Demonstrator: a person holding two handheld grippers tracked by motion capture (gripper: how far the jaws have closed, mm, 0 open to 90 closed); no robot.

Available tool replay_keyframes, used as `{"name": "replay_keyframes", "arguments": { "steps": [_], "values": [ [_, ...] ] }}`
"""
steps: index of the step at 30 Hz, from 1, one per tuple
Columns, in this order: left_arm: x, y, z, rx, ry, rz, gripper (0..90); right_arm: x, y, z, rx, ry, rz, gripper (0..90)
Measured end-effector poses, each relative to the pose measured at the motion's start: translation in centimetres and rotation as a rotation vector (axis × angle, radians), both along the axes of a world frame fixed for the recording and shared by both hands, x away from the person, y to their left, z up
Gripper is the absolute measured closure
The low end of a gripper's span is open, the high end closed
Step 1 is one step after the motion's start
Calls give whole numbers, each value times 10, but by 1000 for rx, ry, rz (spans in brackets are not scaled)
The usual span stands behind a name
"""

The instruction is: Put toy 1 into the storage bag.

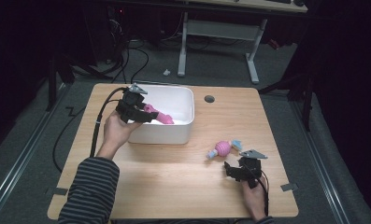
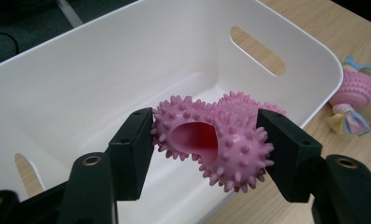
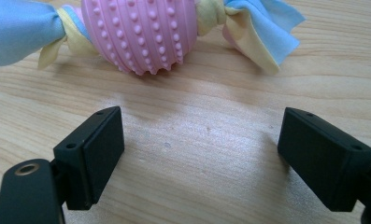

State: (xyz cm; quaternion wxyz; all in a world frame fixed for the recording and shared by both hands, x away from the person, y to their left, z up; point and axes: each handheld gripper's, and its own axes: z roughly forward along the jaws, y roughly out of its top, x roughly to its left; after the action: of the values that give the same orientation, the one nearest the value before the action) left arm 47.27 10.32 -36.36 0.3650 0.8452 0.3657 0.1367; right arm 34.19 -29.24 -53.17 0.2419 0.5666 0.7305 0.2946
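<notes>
so the left gripper, clamped on the spiky pink toy, hangs over the white bin at upper left; the ball toy waits on the tabletop before the right gripper, jaws apart.

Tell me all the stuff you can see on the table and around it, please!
spiky toy: one, pink, held over the white bin by the left gripper
ball toy: one, pink with blue and yellow cloth ends, on the table ahead of the right gripper
bin: one, white, on the table's left half
table: one, light wood, with a round hole near its far edge
desk: one, white legs, on the floor behind the table
cables: several, black, on the floor beyond the table
left gripper: one, black, fingers shut on the spiky toy
right gripper: one, black, fingers open, nothing between them
sleeve: one, striped, lower left
</notes>
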Motion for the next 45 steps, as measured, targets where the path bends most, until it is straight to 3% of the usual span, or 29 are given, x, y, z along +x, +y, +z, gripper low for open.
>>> {"name": "replay_keyframes", "arguments": {
  "steps": [11, 17, 22, 27, 30, 32, 34, 37, 45],
  "values": [
    [10, -1, -16, 30, 102, 12, 347, 0, 0, 0, 0, 0, 0, 144],
    [13, 0, -16, -24, 98, 23, 265, 0, 0, 0, 1, 1, -2, 142],
    [8, 3, -12, -11, 71, 35, 241, 0, 0, 0, -3, -1, 1, 141],
    [-3, 11, 3, -58, 44, 48, 231, -1, 1, 0, 2, 2, -6, 142],
    [-15, 14, 13, -92, -3, 55, 232, -1, 1, 0, 4, 1, -7, 141],
    [-22, 14, 16, -86, -30, 55, 234, -2, 1, 0, 3, 0, -9, 141],
    [-27, 14, 17, -67, -40, 57, 234, -2, 1, 0, 0, 0, -10, 141],
    [-33, 16, 14, -74, -42, 55, 230, -2, 1, 0, 1, 0, -10, 141],
    [-54, 34, 6, -133, -48, 66, 220, -2, 1, 0, 1, 0, -10, 141]
  ]
}}
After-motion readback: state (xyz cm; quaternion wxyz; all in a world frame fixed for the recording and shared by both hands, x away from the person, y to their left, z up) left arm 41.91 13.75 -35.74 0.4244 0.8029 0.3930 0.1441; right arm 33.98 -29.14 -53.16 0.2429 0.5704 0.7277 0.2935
